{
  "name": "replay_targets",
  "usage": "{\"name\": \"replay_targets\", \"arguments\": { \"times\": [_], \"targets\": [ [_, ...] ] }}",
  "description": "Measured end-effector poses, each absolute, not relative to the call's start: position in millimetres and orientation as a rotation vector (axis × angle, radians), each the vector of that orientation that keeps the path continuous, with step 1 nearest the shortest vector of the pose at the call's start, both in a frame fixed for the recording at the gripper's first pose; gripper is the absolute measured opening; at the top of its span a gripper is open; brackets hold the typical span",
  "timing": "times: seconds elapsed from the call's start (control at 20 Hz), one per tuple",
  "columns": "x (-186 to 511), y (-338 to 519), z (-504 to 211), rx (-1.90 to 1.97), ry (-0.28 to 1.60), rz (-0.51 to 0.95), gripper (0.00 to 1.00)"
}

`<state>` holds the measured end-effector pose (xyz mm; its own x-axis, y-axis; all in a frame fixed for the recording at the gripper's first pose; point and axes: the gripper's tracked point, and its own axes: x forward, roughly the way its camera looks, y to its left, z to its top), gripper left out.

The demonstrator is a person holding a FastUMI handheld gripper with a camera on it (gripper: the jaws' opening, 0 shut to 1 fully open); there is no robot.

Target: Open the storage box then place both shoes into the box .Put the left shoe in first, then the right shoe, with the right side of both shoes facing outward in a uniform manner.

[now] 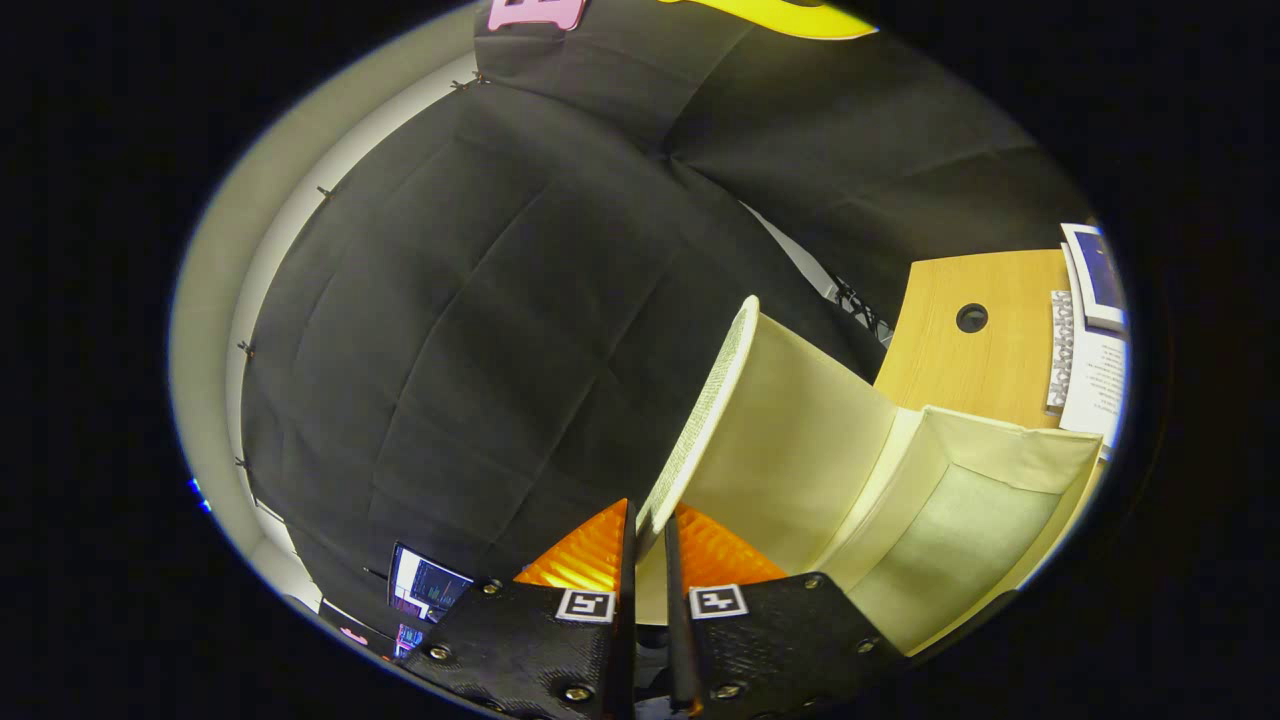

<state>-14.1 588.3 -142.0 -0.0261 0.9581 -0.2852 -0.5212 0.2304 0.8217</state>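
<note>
My hand-held gripper [648, 545] sits at the bottom centre of the frame, its two fingers clenched on the edge of the storage box lid [700, 420], which stands raised and slanting up toward the middle. The open storage box [950, 530] lies to the lower right, just beyond the fingers, its pale cloth inside showing. Behind it, at the right, is the wooden counter [985, 360] with a round hole

Claw-mounted fisheye, close over the box lid [700, 420]
</note>
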Motion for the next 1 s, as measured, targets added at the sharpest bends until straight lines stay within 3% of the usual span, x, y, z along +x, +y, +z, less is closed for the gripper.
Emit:
{"name": "replay_targets", "arguments": {
  "times": [0.05, 0.1, 0.2, 0.35, 0.65, 1.0],
  "targets": [
    [-13, 590, -148, 0.519, 0.973, 1.270, 0.15],
    [-12, 590, -149, 0.478, 0.954, 1.269, 0.25],
    [-20, 590, -145, 0.414, 0.922, 1.298, 0.58],
    [-17, 587, -135, 0.366, 0.868, 1.300, 0.97],
    [-8, 558, -123, 0.392, 0.844, 1.277, 0.97],
    [7, 481, -132, 0.390, 0.802, 1.141, 0.97]
  ]
}}
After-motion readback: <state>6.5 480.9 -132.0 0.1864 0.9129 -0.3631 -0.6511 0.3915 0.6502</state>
